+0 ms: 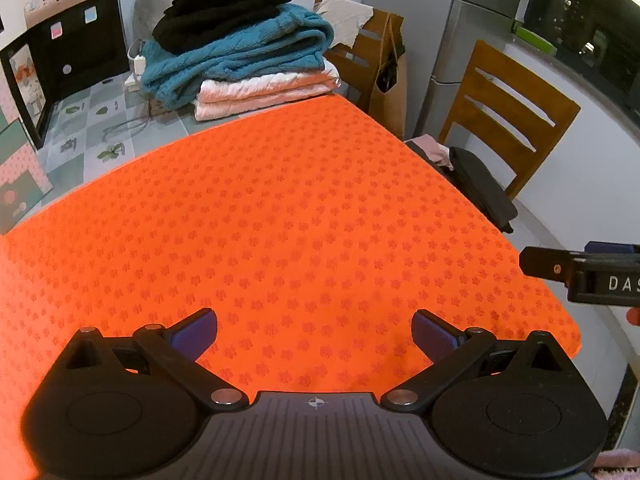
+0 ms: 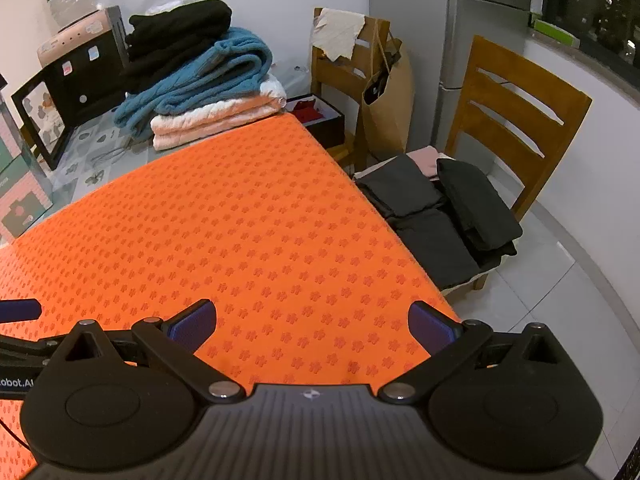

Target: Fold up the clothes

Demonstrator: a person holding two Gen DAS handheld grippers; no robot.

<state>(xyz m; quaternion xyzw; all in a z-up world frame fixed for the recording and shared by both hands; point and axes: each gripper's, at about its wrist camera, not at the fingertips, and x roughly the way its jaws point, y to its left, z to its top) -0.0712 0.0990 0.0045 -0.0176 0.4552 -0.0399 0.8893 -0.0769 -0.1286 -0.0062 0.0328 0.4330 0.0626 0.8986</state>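
Note:
An orange mat (image 1: 280, 216) with a flower pattern covers the table (image 2: 240, 220). A stack of folded clothes stands at its far end: a black garment (image 1: 228, 0) on a teal knit sweater (image 1: 240, 60) on pale pink knitwear (image 1: 264, 92). That same stack (image 2: 200, 80) shows in the right wrist view. My left gripper (image 1: 314, 332) hovers open over the mat's near edge, holding nothing. My right gripper (image 2: 312, 326) is open and empty near the mat's right front corner. Dark folded clothes (image 2: 440, 208) lie on a chair seat to the right.
Two wooden chairs (image 2: 516, 112) stand right of the table, the far one carrying a paper bag (image 2: 388, 96). A black box with an open flap (image 1: 60, 64) stands at the far left on the tiled tabletop. A fridge (image 2: 480, 40) and window fill the right.

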